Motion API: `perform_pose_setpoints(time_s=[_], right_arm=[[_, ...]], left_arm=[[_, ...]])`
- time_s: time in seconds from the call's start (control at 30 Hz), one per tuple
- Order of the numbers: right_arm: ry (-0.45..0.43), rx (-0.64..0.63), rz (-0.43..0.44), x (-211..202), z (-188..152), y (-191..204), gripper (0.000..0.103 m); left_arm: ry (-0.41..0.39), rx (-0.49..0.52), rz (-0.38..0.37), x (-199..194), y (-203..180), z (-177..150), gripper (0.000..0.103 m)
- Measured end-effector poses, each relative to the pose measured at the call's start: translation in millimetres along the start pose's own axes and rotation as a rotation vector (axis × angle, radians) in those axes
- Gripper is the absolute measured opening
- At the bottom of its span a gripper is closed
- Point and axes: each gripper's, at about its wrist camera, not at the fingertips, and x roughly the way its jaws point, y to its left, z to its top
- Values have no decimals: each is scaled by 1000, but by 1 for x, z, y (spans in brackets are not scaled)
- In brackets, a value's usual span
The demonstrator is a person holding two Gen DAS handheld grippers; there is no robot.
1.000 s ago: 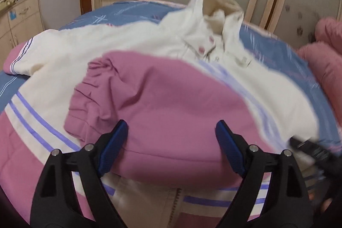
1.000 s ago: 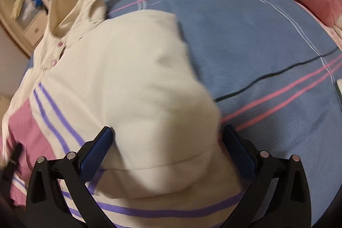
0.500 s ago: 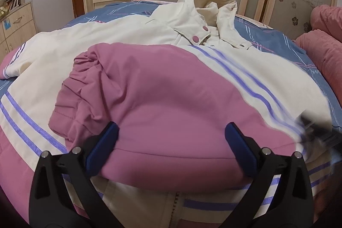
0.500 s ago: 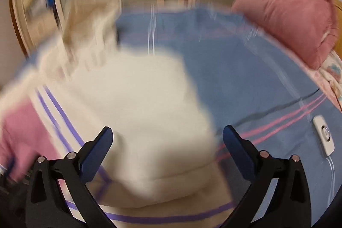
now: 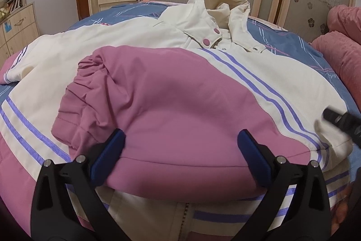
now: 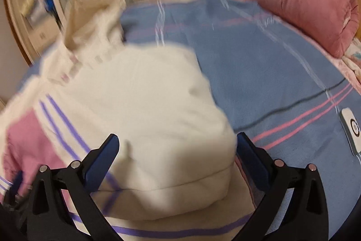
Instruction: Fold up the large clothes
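Left wrist: jacket flat on bed, right sleeve folded across chest. Left hand-held gripper wide open, empty; right hand-held gripper open, empty. Left: other sleeve, body fold.

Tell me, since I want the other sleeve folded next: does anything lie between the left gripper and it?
Nothing visible does. The left gripper stands open over the folded pink sleeve; only jacket leads to the unfolded sleeve.

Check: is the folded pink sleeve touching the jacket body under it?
Touching. The left wrist view shows the pink sleeve lying flat across the cream jacket body, its cuff and edges resting on it with no gap.
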Motion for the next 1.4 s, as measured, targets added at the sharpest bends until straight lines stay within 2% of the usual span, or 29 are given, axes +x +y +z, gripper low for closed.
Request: perform_pose_setpoints(time_s=[0.07, 0.13, 0.17, 0.2, 0.57, 0.63, 0.77, 0.83, 0.9, 0.97, 1.0, 1.27, 1.4], right_arm=[[-1, -5, 10, -1, 1, 1, 102], [100, -46, -62, 21, -4, 4, 102], [168, -62, -79, 35, -9, 5, 102], [188, -51, -69, 41, -10, 2, 102], [179, -35, -62, 37, -8, 1, 102], [152, -15, -63, 32, -7, -2, 102], [-74, 13, -35, -10, 1, -1, 102], [-108, -26, -36, -15, 1, 6, 102], [-50, -81, -73, -2, -3, 16, 102], [72, -118, -156, 26, -9, 20, 102], [104, -119, -151, 32, -10, 19, 102], [182, -7, -55, 38, -8, -7, 102], [197, -24, -64, 36, -11, -2, 102]], left_arm=[[-7, -10, -10, -2, 2, -1, 101], [-8, -12, -13, -3, 3, -1, 101], [-8, -12, -12, -3, 2, -1, 101], [-8, -10, -10, -3, 2, -1, 101], [-21, -32, -44, -6, 8, -3, 101], [-21, -33, -46, -6, 9, -3, 101], [-19, -29, -39, -6, 8, -3, 101], [-16, -22, -31, -5, 6, -2, 101], [-14, -19, -28, -4, 6, -2, 101], [-14, -18, -27, -4, 6, -2, 101], [-14, -17, -26, -4, 5, -1, 101], [-9, -6, -13, -2, 3, -1, 101], [-9, -6, -13, -2, 3, -1, 101]])
